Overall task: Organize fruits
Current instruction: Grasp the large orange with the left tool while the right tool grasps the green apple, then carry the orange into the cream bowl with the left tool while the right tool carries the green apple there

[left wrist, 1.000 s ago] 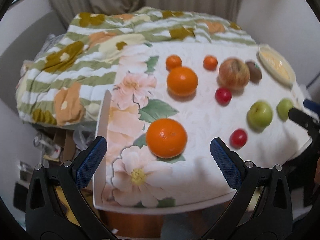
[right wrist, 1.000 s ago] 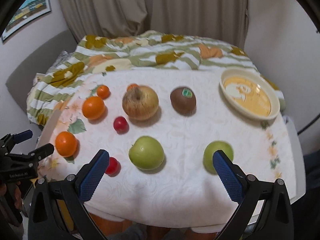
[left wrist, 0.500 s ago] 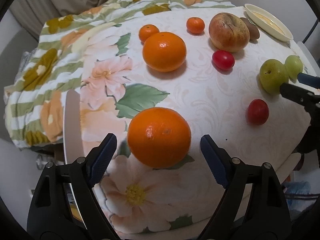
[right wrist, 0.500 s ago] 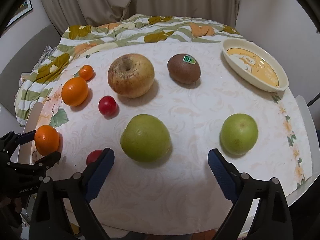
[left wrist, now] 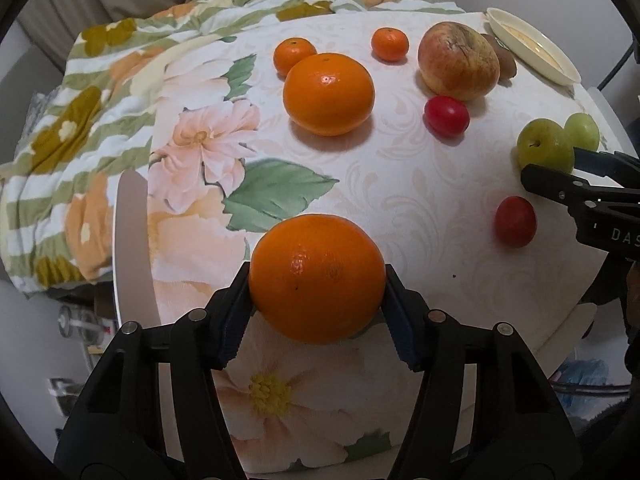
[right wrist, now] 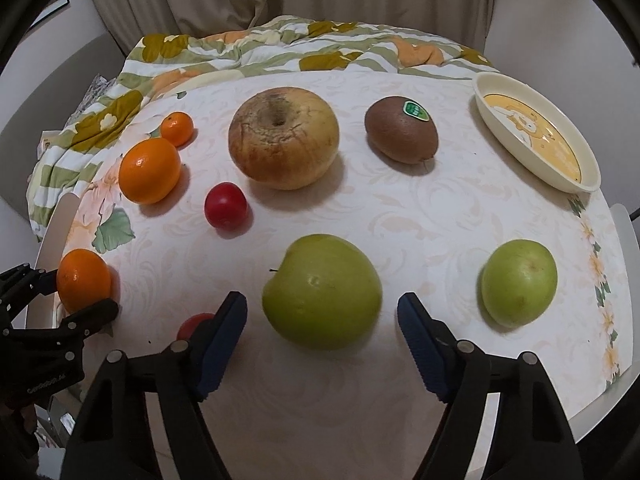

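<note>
Since half a second ago my left gripper has gone forward and closed: its two blue pads, which stood apart on both sides of the near orange, now press on its left and right flanks. The orange sits at the front edge of the bench, on the flowered part of the cloth, and I cannot tell if it is already lifted. My right gripper has also come closer. Its jaws are apart and hold nothing, and the near green apple lies just in front of them, a little beyond the pad tips.

I judge that the first pick is made on the left side and a second one is being prepared on the right.

Behind the held orange, in the left view, there is a second big orange, and farther back two small mandarins, near each other. A small red fruit lies between the oranges and the big wrinkled apple; another red fruit is near the front, partly hidden behind my right gripper's finger. The other green apple is to the right, well apart from the first one. At the far side are the kiwi and the empty yellow dish, probably the place for some fruits.
</note>
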